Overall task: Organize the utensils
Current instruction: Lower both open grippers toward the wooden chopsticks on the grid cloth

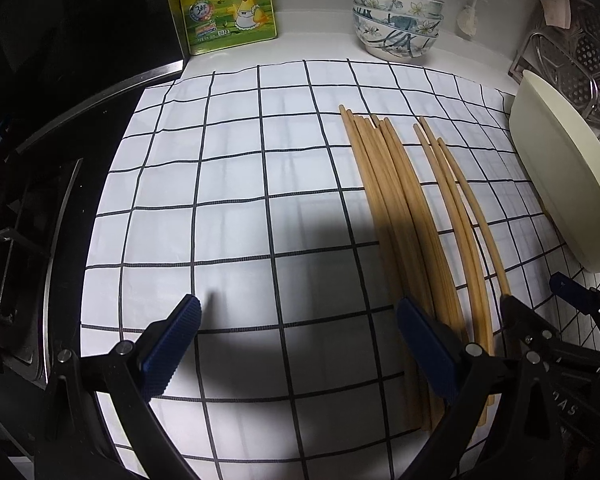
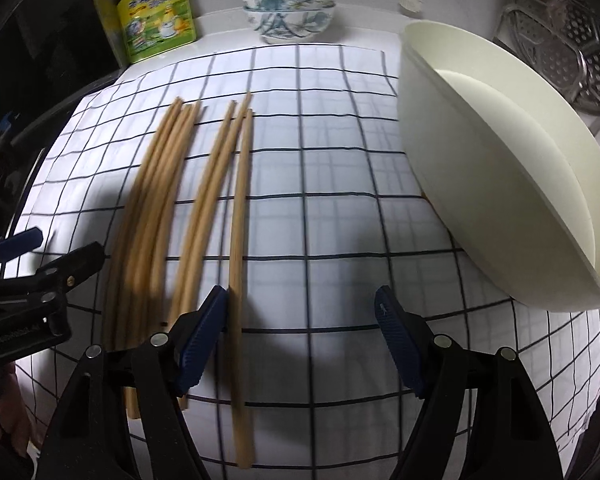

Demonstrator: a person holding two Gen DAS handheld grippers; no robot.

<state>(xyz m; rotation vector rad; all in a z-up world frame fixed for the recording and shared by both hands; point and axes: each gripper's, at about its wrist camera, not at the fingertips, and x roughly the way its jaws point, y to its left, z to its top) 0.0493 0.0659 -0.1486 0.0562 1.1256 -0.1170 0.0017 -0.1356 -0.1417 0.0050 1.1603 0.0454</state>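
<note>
Wooden chopsticks lie lengthwise on a white checked cloth (image 1: 236, 184). A tight bundle of several chopsticks (image 1: 396, 208) sits left of a looser group of three (image 1: 456, 208). My left gripper (image 1: 300, 340) is open over bare cloth, its right finger (image 1: 424, 352) over the bundle's near ends. In the right wrist view the bundle (image 2: 152, 208) and two chopsticks (image 2: 208, 200) lie left of my open right gripper (image 2: 300, 320). A single chopstick (image 2: 238, 240) runs just inside its left finger (image 2: 204, 332). Each gripper shows in the other's view: the right gripper (image 1: 536, 292) and the left gripper (image 2: 56, 250).
A large cream bowl (image 2: 500, 180) leans tilted on the cloth's right side, close to the right gripper. Stacked patterned bowls (image 1: 396, 20) and a yellow seasoning bag (image 1: 224, 4) stand at the back. A steel rack (image 1: 580, 68) is at back right, a dark stove (image 1: 32, 184) at left.
</note>
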